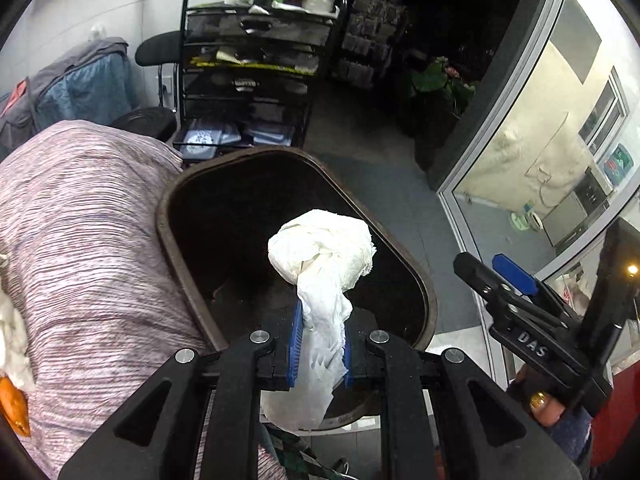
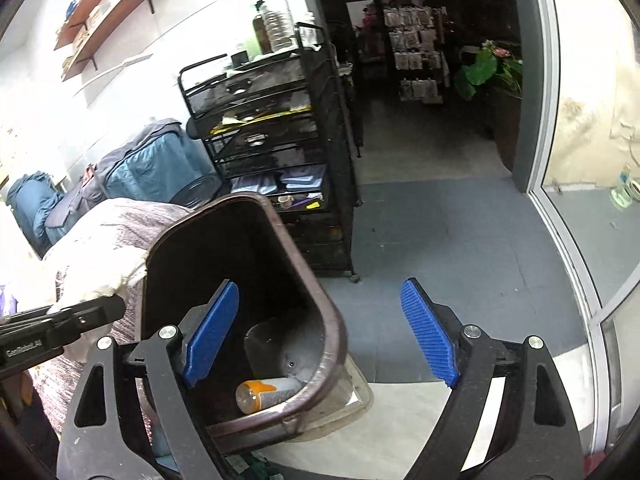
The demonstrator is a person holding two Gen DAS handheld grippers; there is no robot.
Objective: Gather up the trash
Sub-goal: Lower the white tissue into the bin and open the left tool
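left wrist, tissue wad point(image 1: 324, 256) pinched in left tongs point(image 1: 320, 344)

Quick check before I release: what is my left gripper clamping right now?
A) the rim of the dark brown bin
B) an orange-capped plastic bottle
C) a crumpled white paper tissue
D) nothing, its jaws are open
C: the left gripper has its blue pads shut on the crumpled white paper tissue, held over the opening of the dark brown plastic trash bin.
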